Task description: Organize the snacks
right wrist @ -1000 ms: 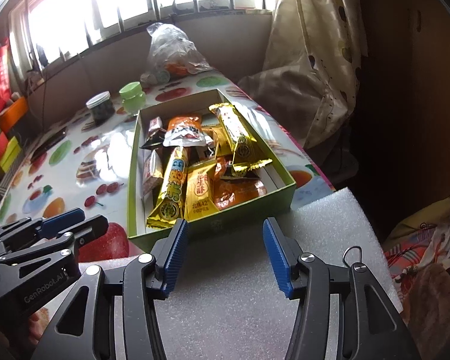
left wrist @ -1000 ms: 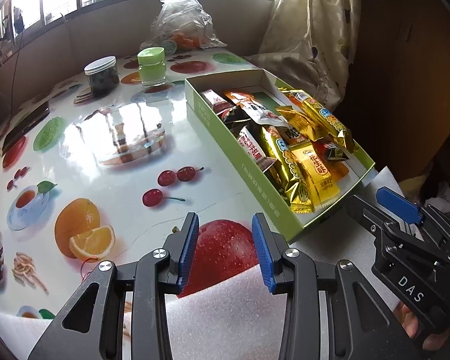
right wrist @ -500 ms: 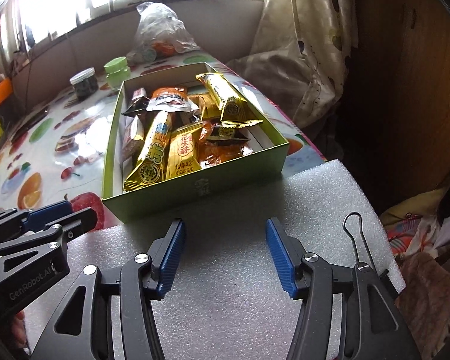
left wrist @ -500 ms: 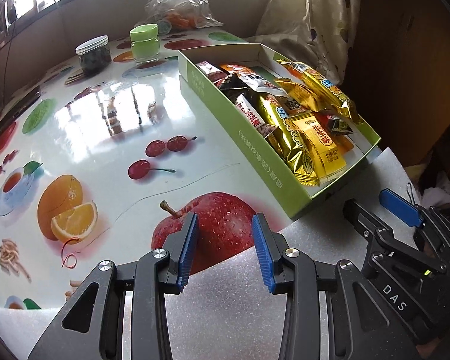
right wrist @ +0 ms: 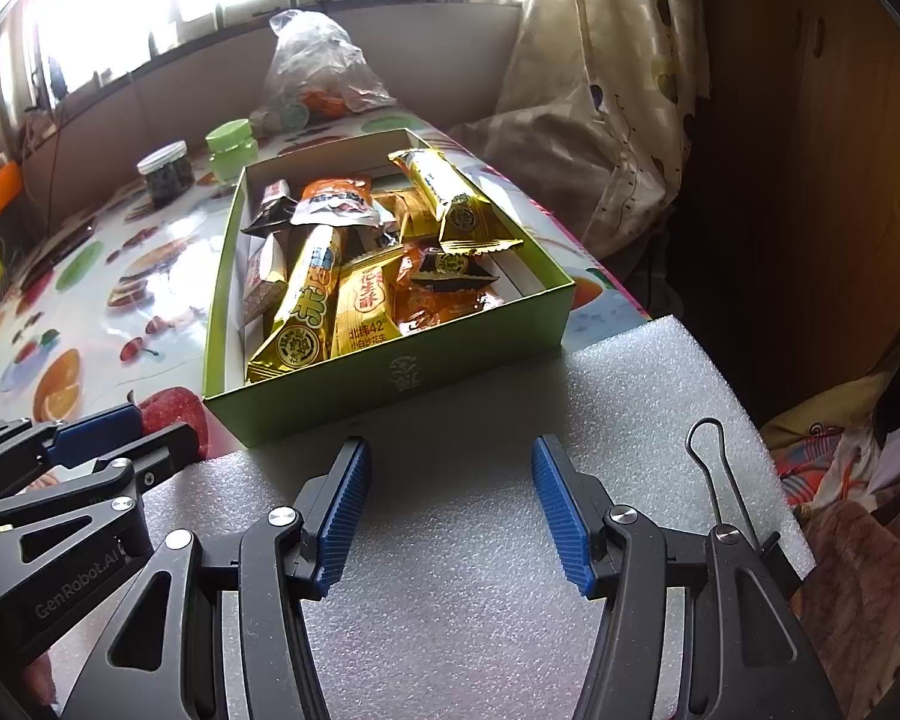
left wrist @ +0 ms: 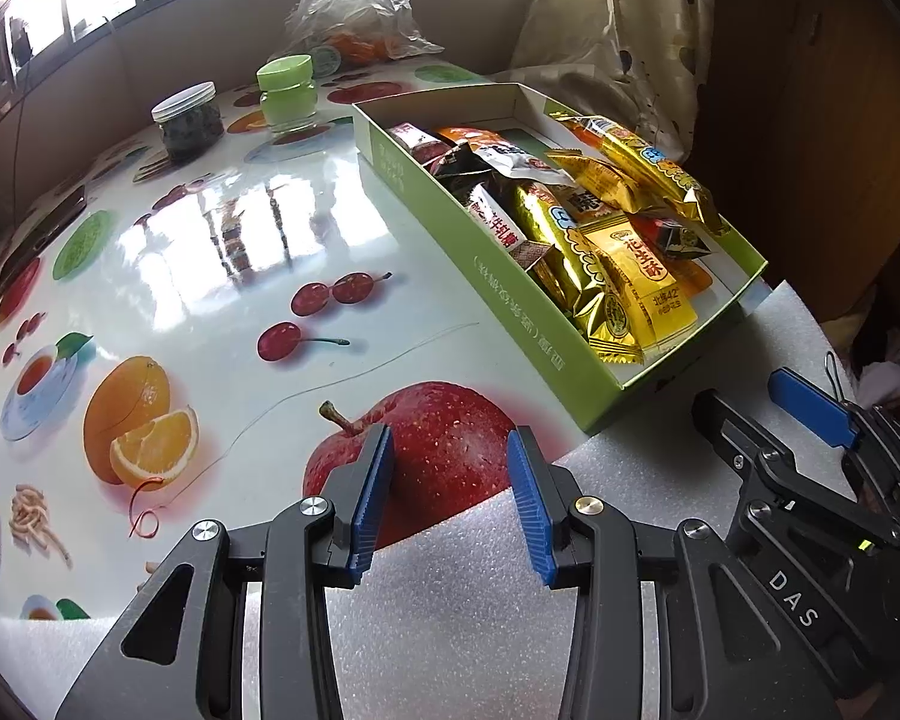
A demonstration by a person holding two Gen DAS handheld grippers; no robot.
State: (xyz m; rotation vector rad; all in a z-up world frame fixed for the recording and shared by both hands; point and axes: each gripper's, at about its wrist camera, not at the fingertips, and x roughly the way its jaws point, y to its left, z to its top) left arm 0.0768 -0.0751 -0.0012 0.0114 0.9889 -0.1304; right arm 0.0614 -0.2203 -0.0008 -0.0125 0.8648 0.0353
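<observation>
I see the shallow green cardboard box (right wrist: pixel 390 381) sitting on the fruit-printed glossy worktop (left wrist: pixel 222 276), its near end against the white foam sheet (right wrist: pixel 480 600) that covers the near edge. The box is crowded with wrapped snacks: a long gold-foil bar (right wrist: pixel 306 306) along its left half, a yellow peanut-candy packet (right wrist: pixel 366 306) just beside it, an orange pouch (right wrist: pixel 444 300) to the right, another gold bar (right wrist: pixel 450 204) lying tilted across the top of the pile, and a white-and-orange sachet (right wrist: pixel 336 201) toward the far end. Beyond the box stand a clear jar with a white lid (left wrist: pixel 187 120) holding something dark, and a pale green lidded jar (left wrist: pixel 287 90); behind them slumps a clear plastic bag (left wrist: pixel 354 12) with orange contents.

My left camera gives me the big printed apple (left wrist: pixel 438 456), the cherries and the orange halves on the worktop. My right camera instead shows a thin wire loop (right wrist: pixel 717 480) on the foam, and bedding off the right edge.

Both tools point steeply down over the foam. The left tool (left wrist: pixel 450 498) has its blue pads parted and widening, with nothing between them. The right tool (right wrist: pixel 447 510) stands wider apart, likewise empty, just short of the box's near wall.
</observation>
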